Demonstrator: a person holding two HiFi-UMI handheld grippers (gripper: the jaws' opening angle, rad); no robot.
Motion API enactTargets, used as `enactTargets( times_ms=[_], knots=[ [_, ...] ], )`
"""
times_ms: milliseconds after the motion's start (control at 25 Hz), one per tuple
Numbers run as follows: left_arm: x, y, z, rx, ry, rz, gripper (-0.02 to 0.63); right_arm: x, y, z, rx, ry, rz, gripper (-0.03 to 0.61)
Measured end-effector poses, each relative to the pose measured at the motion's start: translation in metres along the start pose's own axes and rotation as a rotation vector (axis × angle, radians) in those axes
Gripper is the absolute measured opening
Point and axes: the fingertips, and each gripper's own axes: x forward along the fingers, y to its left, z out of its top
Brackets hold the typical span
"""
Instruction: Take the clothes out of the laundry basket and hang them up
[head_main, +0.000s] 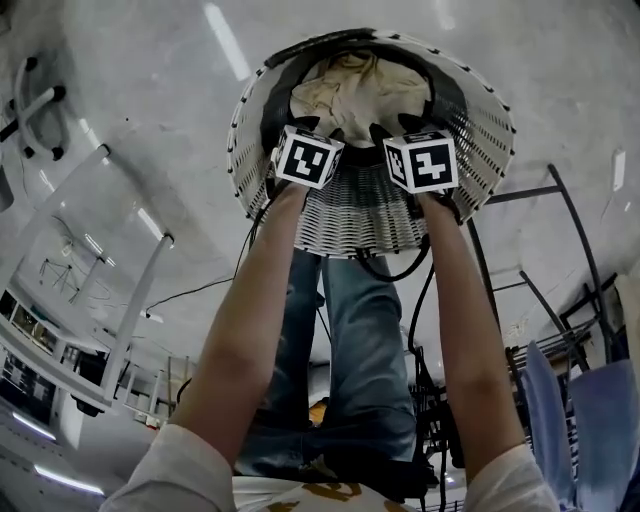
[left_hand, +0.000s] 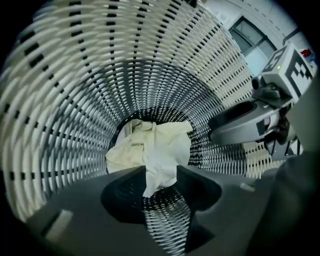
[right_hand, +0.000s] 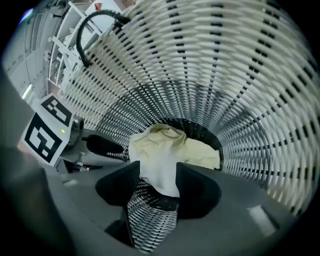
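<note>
The left gripper (left_hand: 159, 177) and the right gripper (right_hand: 152, 182) reach into the laundry basket (head_main: 370, 215) with jaws apart and empty, so the cream garment (head_main: 352, 88) at its bottom, seemingly the only one there, is not yet lifted or hung.

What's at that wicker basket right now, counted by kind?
Laundry basket: 1
Cream garment: 1
Hand-held grippers: 2, the left hand-held gripper and the right hand-held gripper
Total: 4
</note>
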Motion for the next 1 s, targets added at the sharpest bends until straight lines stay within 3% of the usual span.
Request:
enactTargets(
  times_ms=[240, 560, 840, 920, 1000],
  knots=[
    [0.036, 0.013, -0.019, -0.007, 0.064, -0.010, 0.190, 0.038, -0.021, -0.025, -0.046, 0.082, -0.046, 0.253],
    [0.065, 0.029, -0.035, 0.003, 0.125, 0.011, 0.210, 0.067, -0.049, -0.024, -0.071, 0.061, -0.125, 0.285],
    [0.093, 0.015, -0.038, 0.082, 0.203, -0.021, 0.263, 0.081, -0.078, -0.011, 0.238, -0.049, -0.100, 0.324],
    [0.100, 0.014, -0.043, 0.117, 0.232, -0.024, 0.270, 0.082, -0.087, -0.006, 0.276, -0.087, -0.121, 0.341],
    [0.106, 0.012, -0.048, 0.151, 0.250, -0.036, 0.277, 0.083, -0.090, -0.001, 0.239, -0.106, -0.150, 0.344]
  ],
)
